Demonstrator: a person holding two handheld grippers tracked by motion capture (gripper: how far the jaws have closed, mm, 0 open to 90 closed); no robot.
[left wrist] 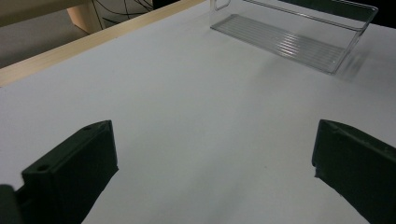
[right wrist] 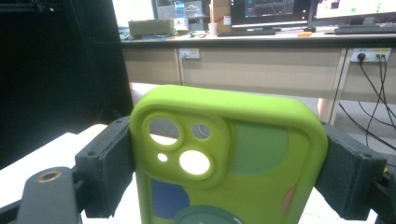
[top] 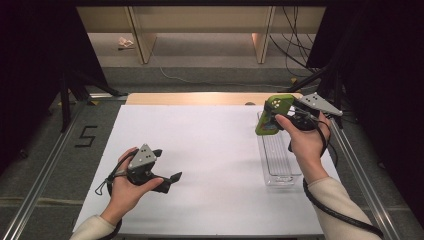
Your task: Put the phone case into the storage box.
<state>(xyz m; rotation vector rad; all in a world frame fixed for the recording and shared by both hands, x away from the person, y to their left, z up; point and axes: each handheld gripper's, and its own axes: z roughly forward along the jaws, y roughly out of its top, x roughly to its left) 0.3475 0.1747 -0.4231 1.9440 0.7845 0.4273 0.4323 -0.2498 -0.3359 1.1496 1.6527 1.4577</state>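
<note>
A lime-green phone case [top: 274,114] with camera cut-outs and coloured patches is held in the air over the far end of a clear plastic tray [top: 280,165]. My right gripper [top: 280,116] is shut on the green phone case [right wrist: 229,158], its jaws pressing both long sides. My left gripper [top: 167,170] rests low over the white table sheet at the left, open, with nothing between its black fingers [left wrist: 74,172]. The clear tray [left wrist: 299,44] lies ahead of it, some way off.
The white sheet [top: 200,150] covers most of the table, with a wooden edge [top: 200,98] at the far side. Metal rails [top: 360,175] run along both sides. Desks and cables stand beyond the table.
</note>
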